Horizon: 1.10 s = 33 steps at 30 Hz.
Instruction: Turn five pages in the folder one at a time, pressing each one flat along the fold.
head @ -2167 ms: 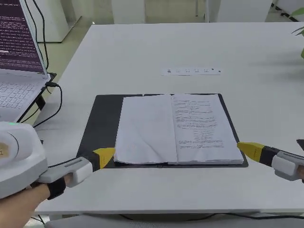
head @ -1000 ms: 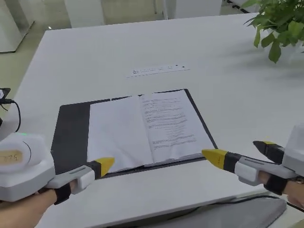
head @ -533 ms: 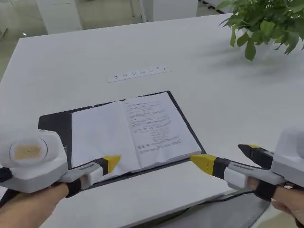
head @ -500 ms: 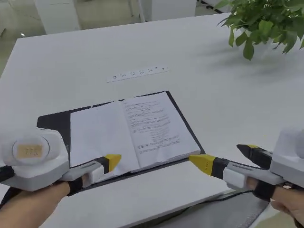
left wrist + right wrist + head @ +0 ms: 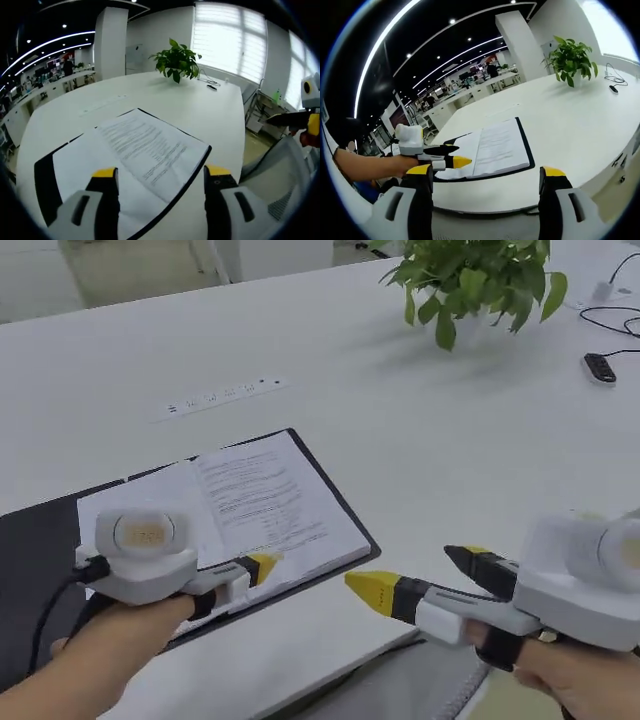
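Nearest, the right gripper (image 5: 415, 575) hung at the tabletop's (image 5: 430, 440) near edge, its yellow-tipped jaws spread wide and holding nothing. Just beyond it and to the left, the left gripper (image 5: 258, 566) sat over the near edge of the open folder (image 5: 30, 540). Its jaws were also wide apart and empty; whether they touched the paper could not be told. The black folder lay flat along the tabletop's near edge. A blank page (image 5: 75, 160) lay on its left half and a printed page (image 5: 265, 500) on its right, the print too small to read. Farther back, toward the middle of the tabletop, lay a white strip (image 5: 215, 397) with small dark marks, unreadable. Near the far edge stood a leafy green plant (image 5: 470, 280), with a small black device (image 5: 598, 367) beside it on a cable.
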Tool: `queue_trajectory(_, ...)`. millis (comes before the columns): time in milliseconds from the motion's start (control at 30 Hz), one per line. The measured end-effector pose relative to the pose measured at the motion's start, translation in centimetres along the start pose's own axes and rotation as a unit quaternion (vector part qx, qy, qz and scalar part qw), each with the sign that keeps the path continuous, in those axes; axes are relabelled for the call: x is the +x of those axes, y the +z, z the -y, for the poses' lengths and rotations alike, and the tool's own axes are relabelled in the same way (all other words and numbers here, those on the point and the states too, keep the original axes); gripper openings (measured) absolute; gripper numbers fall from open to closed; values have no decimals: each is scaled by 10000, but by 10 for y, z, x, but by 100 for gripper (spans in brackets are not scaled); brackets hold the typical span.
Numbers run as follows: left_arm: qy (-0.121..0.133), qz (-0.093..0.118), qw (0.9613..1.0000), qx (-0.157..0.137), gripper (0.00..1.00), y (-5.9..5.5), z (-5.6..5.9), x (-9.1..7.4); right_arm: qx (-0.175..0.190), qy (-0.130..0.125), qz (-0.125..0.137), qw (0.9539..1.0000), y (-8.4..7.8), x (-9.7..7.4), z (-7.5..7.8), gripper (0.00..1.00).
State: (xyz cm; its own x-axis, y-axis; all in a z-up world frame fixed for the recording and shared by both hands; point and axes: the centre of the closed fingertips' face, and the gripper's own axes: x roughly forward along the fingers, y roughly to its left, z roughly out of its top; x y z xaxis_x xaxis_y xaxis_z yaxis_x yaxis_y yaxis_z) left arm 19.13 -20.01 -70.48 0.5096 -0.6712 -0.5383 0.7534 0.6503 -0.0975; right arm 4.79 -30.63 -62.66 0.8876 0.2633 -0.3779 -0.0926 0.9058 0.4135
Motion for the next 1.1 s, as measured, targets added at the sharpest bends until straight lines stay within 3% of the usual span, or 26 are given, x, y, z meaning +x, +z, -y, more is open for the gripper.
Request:
queue_trajectory(233, -194, -131, 9993, 297, 67, -3, 17, 46, 211, -101, 205, 9995, 6, -3, -1, 86)
queue_trajectory(467, -228, -243, 9991, 274, 67, -9, 26, 79, 339, -167, 354, 9987, 11, -5, -3, 85)
queue_trajectory(867, -104, -171, 9995, 258, 64, -12, 32, 113, 466, -259, 540, 9971, 11, -9, -5, 86)
queue_trajectory(933, -58, -223, 9994, 242, 64, -17, 32, 116, 469, -293, 536, 9970, 10, -9, -4, 86)
queue_trajectory(1100, 152, -88, 9993, 338, 60, -19, 27, 118, 550, -372, 520, 9964, 7, -10, -2, 85)
